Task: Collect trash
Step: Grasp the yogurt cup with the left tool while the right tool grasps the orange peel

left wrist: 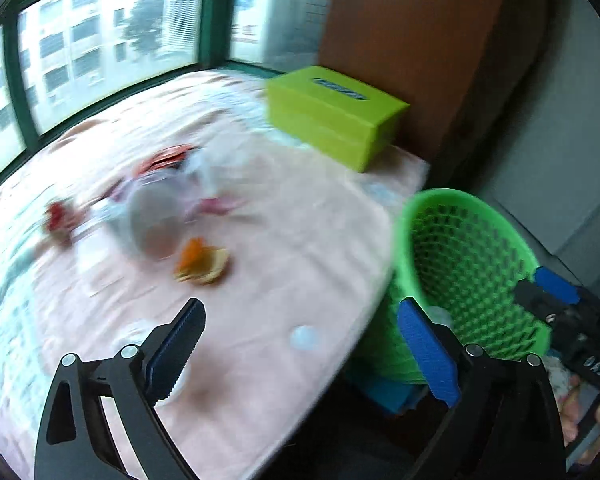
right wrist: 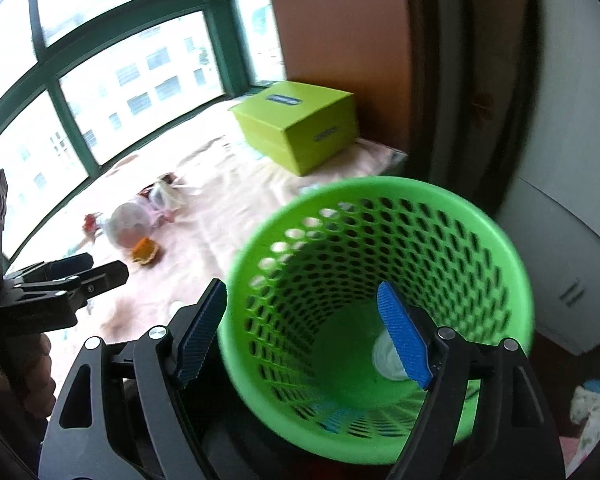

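My left gripper [left wrist: 308,350] hangs open over the near edge of the pink-clothed table [left wrist: 284,240], with nothing between its fingers; from the right wrist it appears at the left [right wrist: 96,268]. Blurred trash lies further in: an orange peel [left wrist: 200,264], a clear plastic cup [left wrist: 152,216] and red wrappers [left wrist: 60,216]. The green mesh basket [right wrist: 380,280] stands tilted beside the table, with a white crumpled scrap [right wrist: 384,356] at its bottom. My right gripper [right wrist: 304,336] is open astride the basket's near rim, one finger outside and one inside.
A lime-green tissue box [left wrist: 336,116] sits at the table's far corner by a brown wooden panel [left wrist: 412,40]. Windows [left wrist: 100,40] run behind the table. Something blue [left wrist: 388,394] lies under the basket. White cabinets [right wrist: 572,240] stand to the right.
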Available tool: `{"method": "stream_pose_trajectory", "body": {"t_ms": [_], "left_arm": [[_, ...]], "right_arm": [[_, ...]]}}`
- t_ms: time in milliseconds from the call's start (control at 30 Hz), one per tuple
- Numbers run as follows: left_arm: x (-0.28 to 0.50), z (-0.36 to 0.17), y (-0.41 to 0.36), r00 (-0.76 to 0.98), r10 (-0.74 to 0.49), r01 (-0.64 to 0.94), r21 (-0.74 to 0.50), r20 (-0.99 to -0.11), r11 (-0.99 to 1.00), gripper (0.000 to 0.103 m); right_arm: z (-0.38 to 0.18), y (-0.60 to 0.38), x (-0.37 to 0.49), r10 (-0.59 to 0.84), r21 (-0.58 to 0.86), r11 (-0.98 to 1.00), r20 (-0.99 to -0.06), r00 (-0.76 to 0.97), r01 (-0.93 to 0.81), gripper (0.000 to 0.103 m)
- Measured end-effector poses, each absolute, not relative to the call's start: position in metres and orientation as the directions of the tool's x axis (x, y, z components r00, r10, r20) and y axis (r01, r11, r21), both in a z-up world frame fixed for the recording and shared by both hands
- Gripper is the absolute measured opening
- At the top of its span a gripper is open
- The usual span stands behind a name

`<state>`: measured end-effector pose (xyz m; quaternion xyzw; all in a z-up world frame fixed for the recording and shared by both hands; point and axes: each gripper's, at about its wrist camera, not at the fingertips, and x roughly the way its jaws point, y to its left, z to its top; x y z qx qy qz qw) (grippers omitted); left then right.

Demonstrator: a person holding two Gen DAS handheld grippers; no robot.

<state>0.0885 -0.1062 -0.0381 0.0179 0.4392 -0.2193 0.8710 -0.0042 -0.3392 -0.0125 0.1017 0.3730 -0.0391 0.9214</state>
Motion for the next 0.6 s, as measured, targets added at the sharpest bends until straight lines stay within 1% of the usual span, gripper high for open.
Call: {"method": "stream_pose_trajectory", "body": {"t_ms": [267,600], "left_arm": [[0.094,-0.068,-0.041,0.517,-0.269,0.257,-0.153,-0.813,0.954,0.094],[0.1,-0.099,-0.024,0.469,-0.229,0.231,-0.132,-0.853,0.964,0.094]], "right_arm": [[-0.013,-0.303,0.02,0.068,0.153,0.987,-0.696,0.715,0.054,0.078],[-0.023,-0.274,0.038,0.114,0.15,0.989,-0.713,0.692,-0.009,0.078]]}}
